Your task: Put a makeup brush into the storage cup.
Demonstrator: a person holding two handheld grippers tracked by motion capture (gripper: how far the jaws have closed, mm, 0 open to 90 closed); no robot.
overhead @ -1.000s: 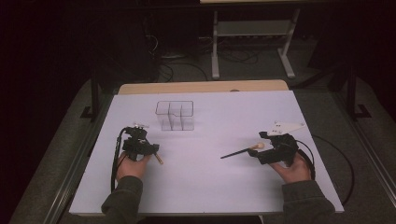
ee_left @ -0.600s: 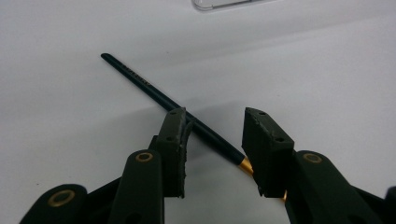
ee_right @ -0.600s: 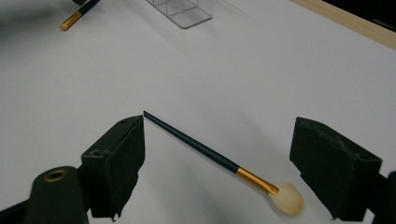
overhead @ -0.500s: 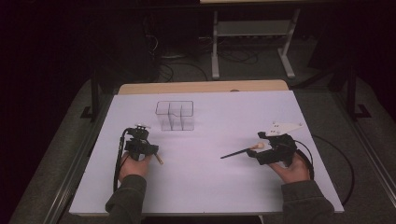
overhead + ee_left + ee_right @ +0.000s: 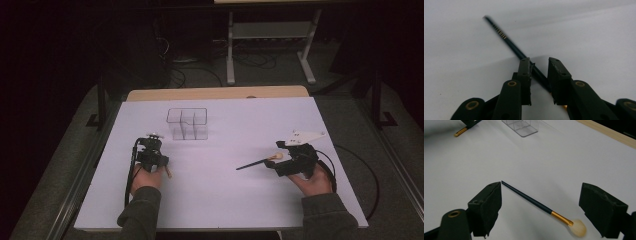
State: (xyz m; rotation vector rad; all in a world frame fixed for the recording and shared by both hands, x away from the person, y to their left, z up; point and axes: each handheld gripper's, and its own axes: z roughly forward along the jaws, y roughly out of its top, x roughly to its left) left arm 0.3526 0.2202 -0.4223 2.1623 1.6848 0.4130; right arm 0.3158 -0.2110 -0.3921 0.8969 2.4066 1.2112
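Observation:
In the left gripper view, my left gripper [image 5: 539, 62] is shut on the thin dark handle of a makeup brush [image 5: 506, 41], which runs on past the jaws. In the high view that gripper [image 5: 152, 159] is at the table's left, and the brush's gold end [image 5: 168, 173] pokes out beside it. A second brush [image 5: 531, 200] with a dark handle, gold ferrule and pale bristles lies flat on the white surface. My right gripper [image 5: 542, 187] stands open around it, with one jaw on each side and neither touching it. The high view has this brush [image 5: 252, 163] just left of the right gripper [image 5: 282, 157].
A clear plastic organizer [image 5: 187, 124] with compartments stands at the back centre of the white table [image 5: 235, 200]; it is also in the right gripper view [image 5: 522, 127]. A wooden edge [image 5: 215, 93] runs along the far side. A metal stand [image 5: 270, 30] is on the floor beyond.
Both hands have shifted only slightly toward the near edge. The brush on the table lies where it was.

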